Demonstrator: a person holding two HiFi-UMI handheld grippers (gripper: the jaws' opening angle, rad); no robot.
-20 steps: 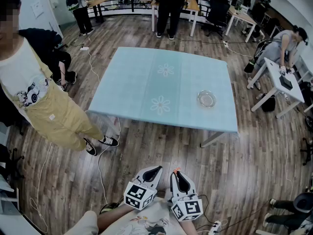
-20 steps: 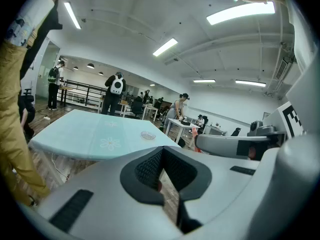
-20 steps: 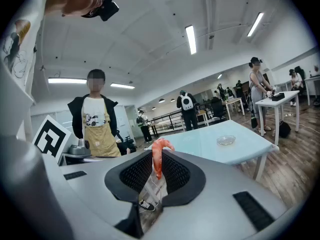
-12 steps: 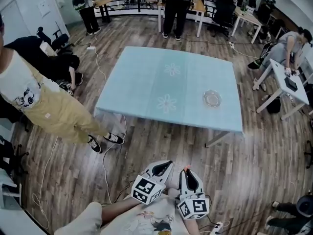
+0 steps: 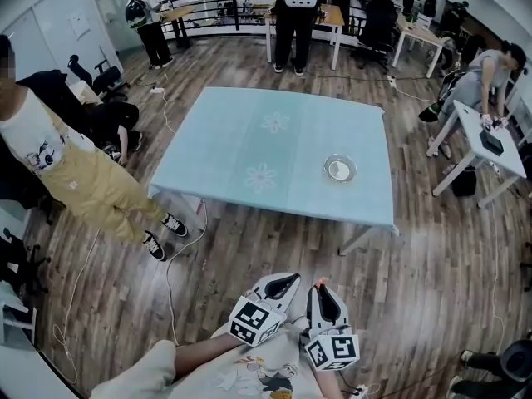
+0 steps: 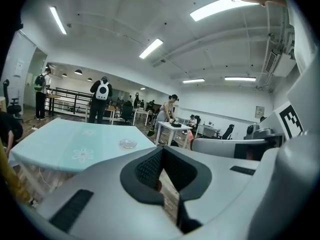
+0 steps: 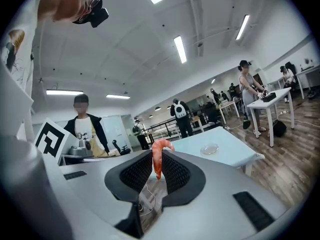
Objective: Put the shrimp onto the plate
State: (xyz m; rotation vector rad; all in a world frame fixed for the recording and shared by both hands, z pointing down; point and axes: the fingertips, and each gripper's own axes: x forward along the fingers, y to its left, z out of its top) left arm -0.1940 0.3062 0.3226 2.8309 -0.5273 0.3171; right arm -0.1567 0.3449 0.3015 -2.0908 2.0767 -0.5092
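Head view: both tools low and close to the body, over the wood floor, well apart from the desk [image 5: 249,131]; left tool [image 5: 287,281] pinched shut with nothing in it; right tool [image 5: 319,288] clenched on a small pink shrimp [image 5: 316,282], with a bit of it poking past the tips; clear plate [image 5: 339,169] far off on the pale blue desk, near the right edge; no shrimp seen in it yet.

Left gripper view: dark pads together at the tips, nothing held between them; desk and plate far ahead, off to the left.

Right gripper view: shrimp [image 7: 157,161] standing upright between the ribbed pads, squeezed along its straight lower part; curled end sticking out on top; plate [image 7: 209,148] small and far, up and to the right, on the desk.

Most likely light, soft and bendy, maybe a bit slippery; best held at the thick middle of the body, not the thin curled end; only a gentle squeeze needed, enough to stop a slip on the way to the plate.
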